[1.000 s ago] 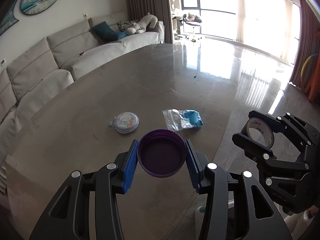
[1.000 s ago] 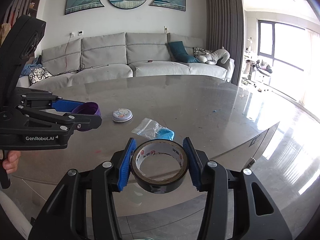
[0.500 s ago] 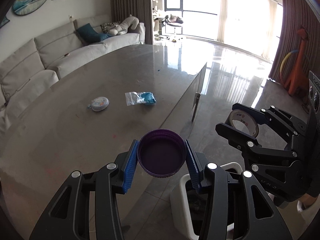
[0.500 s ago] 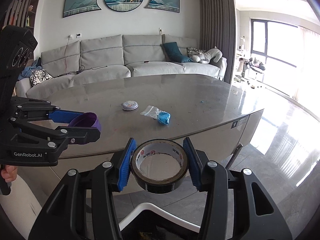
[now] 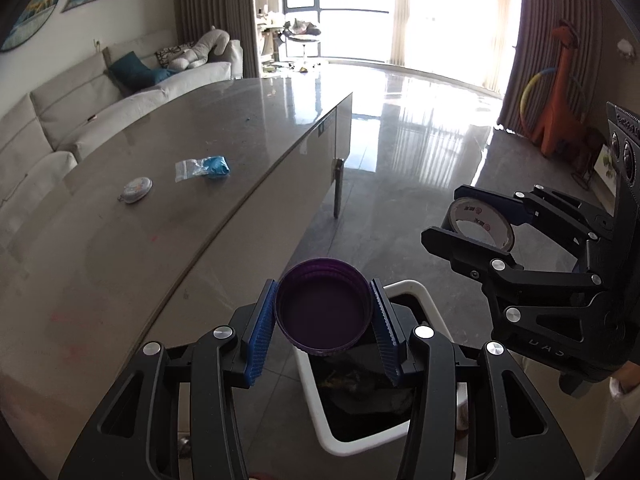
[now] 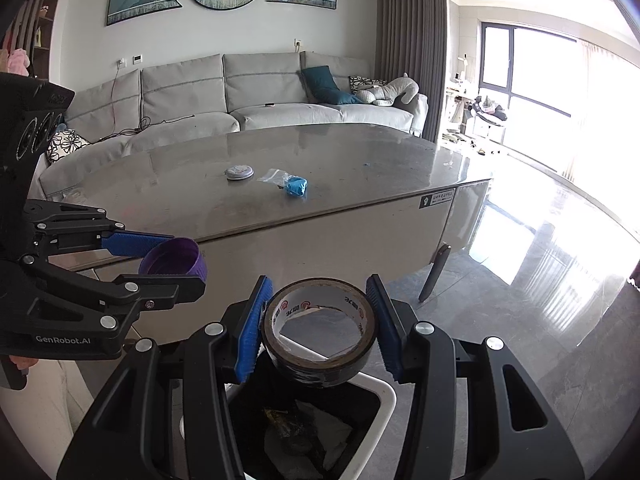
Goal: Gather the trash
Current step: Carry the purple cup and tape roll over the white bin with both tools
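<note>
Purple plastic first: we see the purple cap (image 5: 323, 307) pinched between the blue pads of the left gripper (image 5: 323, 320), held in the air above the white-rimmed trash bin (image 5: 428, 304). Beside it, the right gripper (image 6: 318, 330) clamps a roll of tape (image 6: 320, 332) over that same bin (crumpled waste lies inside). Farther off, on the grey table (image 6: 360, 168), we find a clear bag with something blue inside (image 6: 290, 184) and, just beside it, a small round tin (image 6: 239, 172).
</note>
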